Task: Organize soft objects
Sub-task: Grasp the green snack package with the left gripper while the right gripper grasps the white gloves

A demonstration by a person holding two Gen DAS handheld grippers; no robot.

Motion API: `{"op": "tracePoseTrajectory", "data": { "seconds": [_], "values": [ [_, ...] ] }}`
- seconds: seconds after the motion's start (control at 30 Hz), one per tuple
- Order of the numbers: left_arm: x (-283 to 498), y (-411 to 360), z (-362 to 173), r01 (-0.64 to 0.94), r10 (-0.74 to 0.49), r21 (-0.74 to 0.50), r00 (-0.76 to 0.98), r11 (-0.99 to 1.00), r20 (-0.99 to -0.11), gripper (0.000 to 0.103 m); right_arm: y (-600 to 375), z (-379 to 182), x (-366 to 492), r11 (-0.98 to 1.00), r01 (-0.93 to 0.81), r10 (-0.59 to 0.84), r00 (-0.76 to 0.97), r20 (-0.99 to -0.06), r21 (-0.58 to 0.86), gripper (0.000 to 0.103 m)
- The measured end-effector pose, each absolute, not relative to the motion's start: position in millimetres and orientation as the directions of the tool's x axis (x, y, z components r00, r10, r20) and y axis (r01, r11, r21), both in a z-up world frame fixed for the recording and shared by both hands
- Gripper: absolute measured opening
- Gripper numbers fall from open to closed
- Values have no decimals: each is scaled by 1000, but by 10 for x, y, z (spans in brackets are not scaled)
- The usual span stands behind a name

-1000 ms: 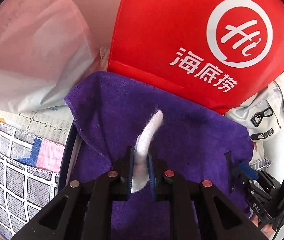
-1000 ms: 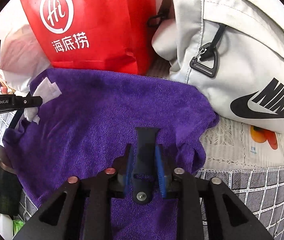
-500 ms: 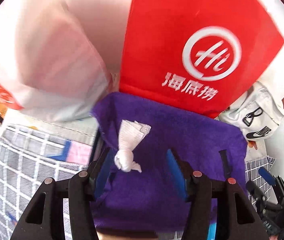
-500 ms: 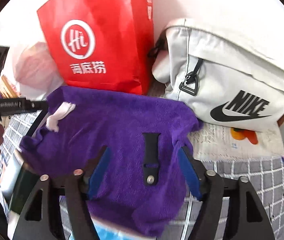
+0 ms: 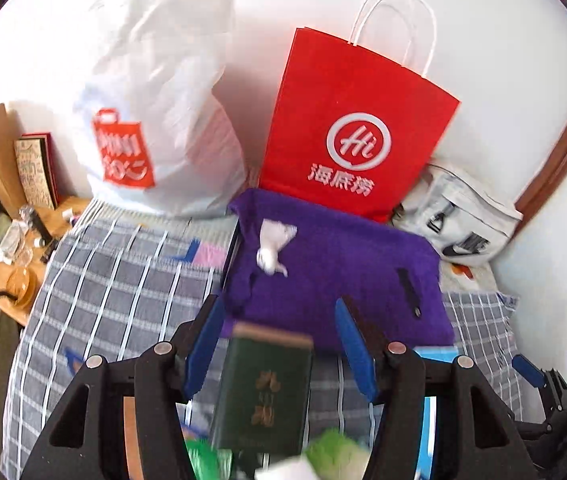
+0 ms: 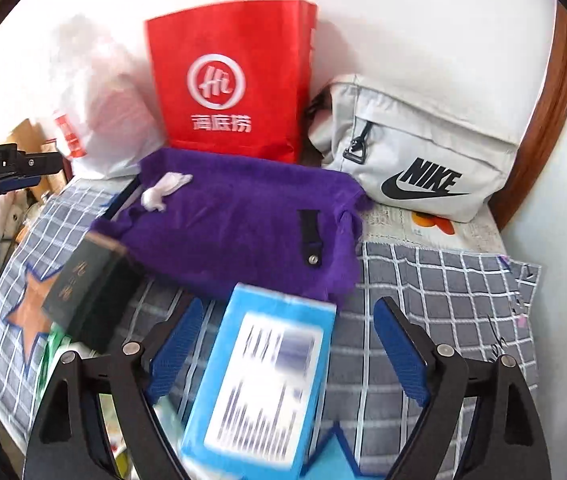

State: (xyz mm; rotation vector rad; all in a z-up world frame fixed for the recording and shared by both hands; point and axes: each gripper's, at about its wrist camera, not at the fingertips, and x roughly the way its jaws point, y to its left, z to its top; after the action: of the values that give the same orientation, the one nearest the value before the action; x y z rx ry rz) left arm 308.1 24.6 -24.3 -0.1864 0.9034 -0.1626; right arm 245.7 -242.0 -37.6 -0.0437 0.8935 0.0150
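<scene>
A purple towel (image 5: 335,268) lies spread over a box on the checked cloth, also in the right wrist view (image 6: 239,220). A crumpled white tissue (image 5: 273,242) rests on its left part (image 6: 163,190). A dark strap (image 5: 408,290) lies on its right part (image 6: 310,236). My left gripper (image 5: 279,344) is open and empty, pulled back above a green book (image 5: 263,392). My right gripper (image 6: 287,344) is open and empty above a blue box (image 6: 259,384).
A red paper bag (image 5: 347,132) and a white plastic bag (image 5: 155,120) stand behind the towel. A white Nike bag (image 6: 423,160) lies at the right. The green book (image 6: 83,292) sits left of the blue box. A cluttered wooden shelf (image 5: 15,248) is at far left.
Both grippers opened, left the tissue and the strap on the towel, and pulled back and up. The book and the blue box came into view.
</scene>
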Motion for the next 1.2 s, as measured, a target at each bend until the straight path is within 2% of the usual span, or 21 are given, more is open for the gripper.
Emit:
{"op": "tracePoseTrajectory", "data": {
  "seconds": [0.1,0.27,0.33,0.73,0.93,1.03,1.2],
  "values": [
    [2808,334,-300,65,-235,-243,584,968,-777,56,-2376,-291,2134,997,-70,61,655,-753,20,87],
    [2322,531,-486,42,-210,-227,568,973,-796,56,-2459,-275,1710,976,-62,196,673,-714,210,87],
    [2179,608,-579,28,-199,-222,561,975,-803,56,-2458,-308,1574,970,-56,210,678,-704,235,87],
    [1688,733,-1300,-31,-156,-193,471,981,-868,56,-2428,-640,1079,961,-40,228,669,-707,272,87],
    [1717,609,-1555,0,-155,-174,459,985,-875,56,-2346,-869,932,982,-66,176,653,-737,176,87],
    [1769,574,-1635,5,-184,-203,449,979,-875,56,-2362,-997,890,981,-70,183,634,-751,180,87],
    [1850,523,-1709,13,-158,-170,456,985,-876,56,-2391,-1213,865,977,-51,197,600,-775,208,87]
  ]
}}
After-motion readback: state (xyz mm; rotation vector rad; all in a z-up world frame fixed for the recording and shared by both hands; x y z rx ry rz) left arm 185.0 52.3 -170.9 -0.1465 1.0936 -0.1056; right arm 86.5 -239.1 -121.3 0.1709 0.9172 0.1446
